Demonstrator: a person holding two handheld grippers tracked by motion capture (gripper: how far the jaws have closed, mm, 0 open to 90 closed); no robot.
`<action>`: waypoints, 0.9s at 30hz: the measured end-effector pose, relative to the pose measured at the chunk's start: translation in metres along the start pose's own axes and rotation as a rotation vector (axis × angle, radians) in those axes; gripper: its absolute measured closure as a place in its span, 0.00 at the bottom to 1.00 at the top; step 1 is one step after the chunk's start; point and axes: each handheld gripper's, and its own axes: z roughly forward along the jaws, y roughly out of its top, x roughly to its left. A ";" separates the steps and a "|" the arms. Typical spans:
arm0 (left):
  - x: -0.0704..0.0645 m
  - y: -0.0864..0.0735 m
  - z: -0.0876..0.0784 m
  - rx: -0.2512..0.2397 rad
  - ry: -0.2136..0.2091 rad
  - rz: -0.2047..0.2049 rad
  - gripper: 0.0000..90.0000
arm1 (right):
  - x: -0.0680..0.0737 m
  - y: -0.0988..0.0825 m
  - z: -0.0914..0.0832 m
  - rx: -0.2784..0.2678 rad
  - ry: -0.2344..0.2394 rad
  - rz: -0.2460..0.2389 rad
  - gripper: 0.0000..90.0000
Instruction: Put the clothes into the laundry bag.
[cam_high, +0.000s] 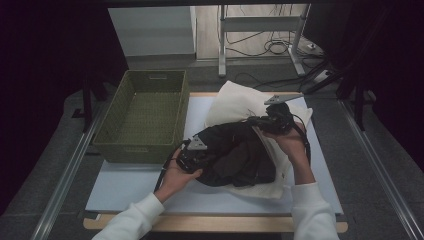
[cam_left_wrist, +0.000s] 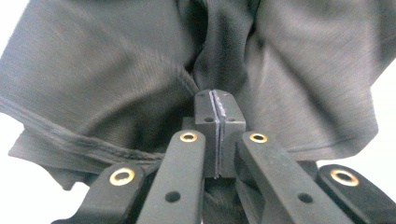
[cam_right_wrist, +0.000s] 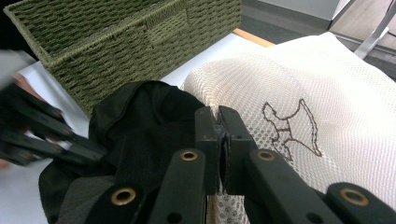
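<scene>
The right gripper (cam_right_wrist: 218, 140) is clenched on the rim of the white mesh bag (cam_high: 235, 102), apparently to hold its mouth up. The left gripper (cam_left_wrist: 218, 109), pinched on the dark garment (cam_high: 235, 155), appears to feed it in. The garment lies partly inside the bag on the table (cam_high: 125, 185), beside the green basket (cam_high: 145, 112).

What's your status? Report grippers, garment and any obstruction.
Left gripper shut on black garment. Right gripper shut on white mesh bag edge. Garment half inside bag. Green wicker basket alongside, not obstructing.
</scene>
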 end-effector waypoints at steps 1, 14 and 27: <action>0.000 -0.001 0.006 0.007 -0.008 -0.006 1.00 | 0.001 0.000 0.000 0.002 0.002 0.000 0.97; -0.019 0.023 0.052 0.025 0.008 0.014 1.00 | 0.008 0.003 -0.001 0.003 0.028 -0.017 0.98; -0.022 0.045 0.071 0.043 0.091 0.021 1.00 | 0.014 0.005 0.001 0.003 0.051 -0.033 0.98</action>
